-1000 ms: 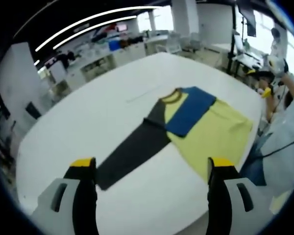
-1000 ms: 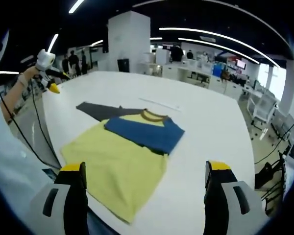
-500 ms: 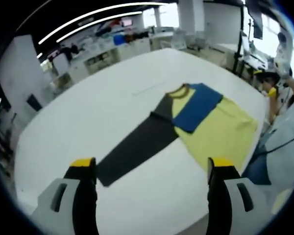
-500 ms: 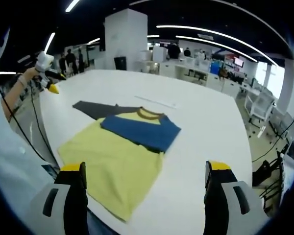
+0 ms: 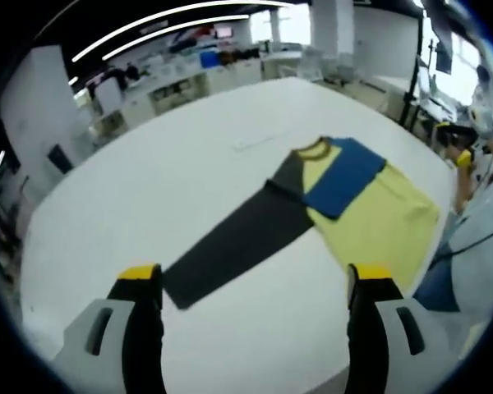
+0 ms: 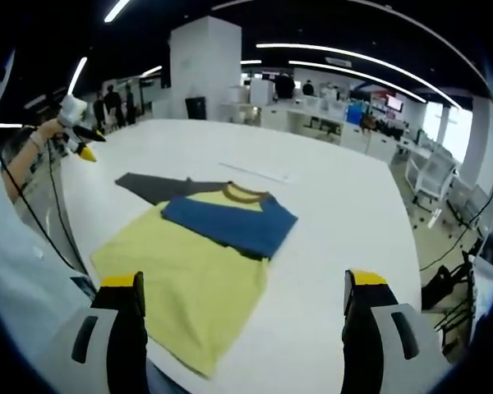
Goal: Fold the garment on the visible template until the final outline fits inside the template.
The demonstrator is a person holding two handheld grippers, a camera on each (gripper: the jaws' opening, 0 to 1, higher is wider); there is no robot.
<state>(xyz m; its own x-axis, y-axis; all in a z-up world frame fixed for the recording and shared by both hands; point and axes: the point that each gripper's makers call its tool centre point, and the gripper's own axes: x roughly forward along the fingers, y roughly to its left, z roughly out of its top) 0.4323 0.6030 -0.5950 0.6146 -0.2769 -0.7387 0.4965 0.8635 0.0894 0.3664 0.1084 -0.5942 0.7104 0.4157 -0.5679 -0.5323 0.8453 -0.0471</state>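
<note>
You have one garment [image 5: 329, 205] on one white table [image 5: 148, 189]: one yellow body, one blue sleeve folded across it, one dark grey sleeve [image 5: 234, 246] stretched out. One thin template line [image 6: 259, 172] lies beyond the collar. Two grippers, left [image 5: 255, 283] and right [image 6: 242, 287], each with two yellow-tipped jaws.

Garment [image 5: 345, 197] flat on table [image 5: 148, 189], one sleeve [image 5: 230, 254] outstretched.

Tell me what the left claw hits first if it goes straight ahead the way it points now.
Most likely the dark grey sleeve of the shirt lying flat on the white table. The left claw is open and points about at the sleeve's near end, though depth is hard to judge.
</note>
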